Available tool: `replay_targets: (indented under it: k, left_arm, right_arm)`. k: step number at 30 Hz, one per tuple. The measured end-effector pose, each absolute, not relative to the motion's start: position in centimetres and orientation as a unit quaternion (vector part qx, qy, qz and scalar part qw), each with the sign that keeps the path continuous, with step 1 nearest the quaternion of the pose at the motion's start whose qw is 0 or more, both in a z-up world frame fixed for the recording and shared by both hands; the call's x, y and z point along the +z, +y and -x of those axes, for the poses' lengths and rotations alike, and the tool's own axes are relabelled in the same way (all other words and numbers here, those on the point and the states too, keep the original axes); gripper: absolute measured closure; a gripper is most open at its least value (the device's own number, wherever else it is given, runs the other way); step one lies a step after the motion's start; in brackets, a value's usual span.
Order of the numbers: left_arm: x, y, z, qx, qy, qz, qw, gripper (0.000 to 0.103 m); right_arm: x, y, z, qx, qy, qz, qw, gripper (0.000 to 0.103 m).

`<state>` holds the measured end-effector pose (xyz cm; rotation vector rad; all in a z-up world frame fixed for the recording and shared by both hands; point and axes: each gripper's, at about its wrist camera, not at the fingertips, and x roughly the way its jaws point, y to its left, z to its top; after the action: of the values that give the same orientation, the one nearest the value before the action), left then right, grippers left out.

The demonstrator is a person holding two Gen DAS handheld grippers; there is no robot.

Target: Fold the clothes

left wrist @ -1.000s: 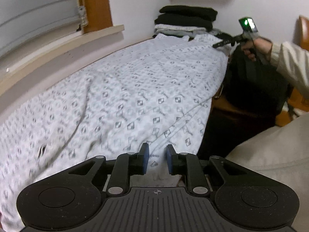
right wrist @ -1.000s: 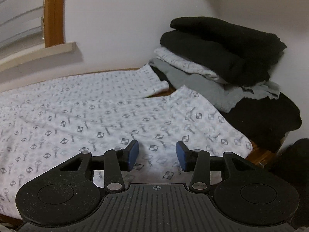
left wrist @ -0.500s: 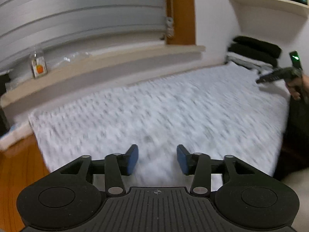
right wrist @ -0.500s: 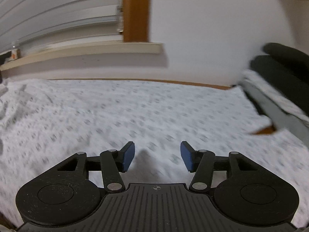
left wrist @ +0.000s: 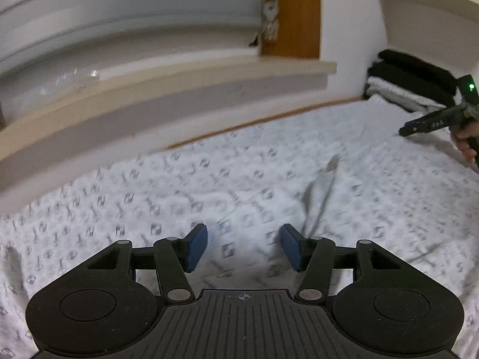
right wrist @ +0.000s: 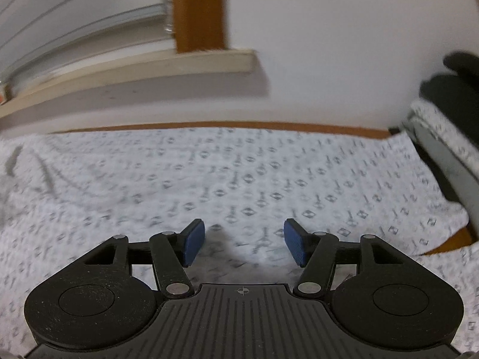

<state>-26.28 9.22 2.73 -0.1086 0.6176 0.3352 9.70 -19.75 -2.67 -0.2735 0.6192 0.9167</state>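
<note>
White patterned garment spread flat, both tools wide

White fabric printed with small grey diamond and key-like marks, the garment (left wrist: 239, 179) lies spread across nearly the whole lower half of both wrist views, covering a wooden tabletop (right wrist: 329, 127) whose brown edge shows along the wall. A long crease (left wrist: 320, 188) runs through the cloth right of centre in the left wrist view; a sleeve or corner reaches the lower right of the right wrist view.

At the bottom centre of its own frame, the left tool (left wrist: 244, 246) has just been opening and stands spread, nothing between its blue pads. The right tool (right wrist: 244, 246) has likewise just been opening, spread and empty over the cloth. It also shows at the right edge of the left wrist view, gripped by a hand (left wrist: 467, 143).

A stack of folded clothes (left wrist: 413, 83), black on top of white and grey, sits at the garment's far right end. A window sill (left wrist: 179, 89) and blinds (left wrist: 119, 15) fill the upper left.
</note>
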Motion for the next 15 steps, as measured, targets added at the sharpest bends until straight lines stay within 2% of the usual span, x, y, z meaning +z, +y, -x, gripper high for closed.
replay_targets:
  k: [7,15]
  left_arm:
    - [2.2,11.5,26.0,0.184,0.320,0.053,0.928,0.043]
    - [2.1,16.1,26.1,0.191,0.321,0.057,0.926,0.043]
  right_arm:
    - [-3.6,-18.4,-10.8,0.431,0.287,0.137,0.845,0.033]
    - [-3.8,-15.9,-11.8,0.427,0.287,0.136,0.847,0.031]
